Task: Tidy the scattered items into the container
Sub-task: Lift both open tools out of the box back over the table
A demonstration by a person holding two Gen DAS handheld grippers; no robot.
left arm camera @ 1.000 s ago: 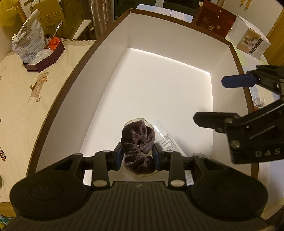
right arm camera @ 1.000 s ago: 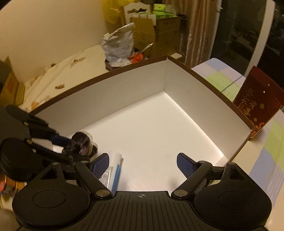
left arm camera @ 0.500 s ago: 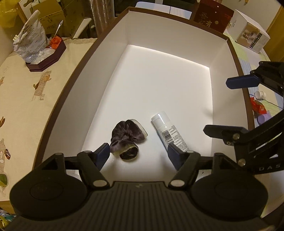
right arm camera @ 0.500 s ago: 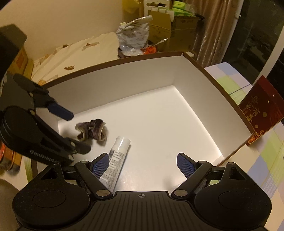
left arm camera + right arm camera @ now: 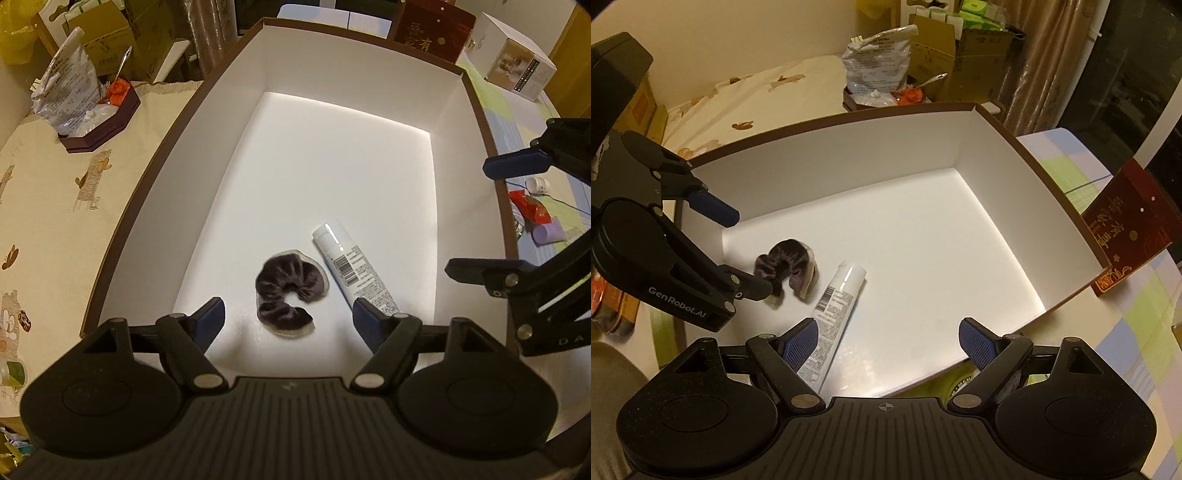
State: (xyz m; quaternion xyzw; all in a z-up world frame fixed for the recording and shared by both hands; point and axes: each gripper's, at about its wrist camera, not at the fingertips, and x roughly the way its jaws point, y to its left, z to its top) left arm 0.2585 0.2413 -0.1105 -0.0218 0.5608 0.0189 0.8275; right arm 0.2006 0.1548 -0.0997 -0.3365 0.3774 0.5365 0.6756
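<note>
A large white box with a brown rim point(image 5: 155, 173) point(image 5: 1052, 177) fills both views. On its floor lies a dark purple velvet scrunchie point(image 5: 288, 291) point(image 5: 786, 269), curled in a C. Beside it rests a white tube with a barcode label point(image 5: 354, 269) point(image 5: 838, 299). My left gripper point(image 5: 290, 319) point(image 5: 735, 254) hangs open just above the near end of the box, holding nothing. My right gripper point(image 5: 888, 341) point(image 5: 480, 218) is open too, over the box's other side, its left finger above the tube's lower end.
Outside the box to the right lie a red packet point(image 5: 532, 208), a small white jar point(image 5: 537, 184) and a lilac item point(image 5: 548, 233). A dark red card point(image 5: 1130, 225), a white carton point(image 5: 511, 68) and a brown tray with a plastic bag point(image 5: 85, 107) stand around it.
My left gripper opened and let go of the scrunchie, which dropped onto the box floor beside the tube. Both grippers then pulled back and up a little.
</note>
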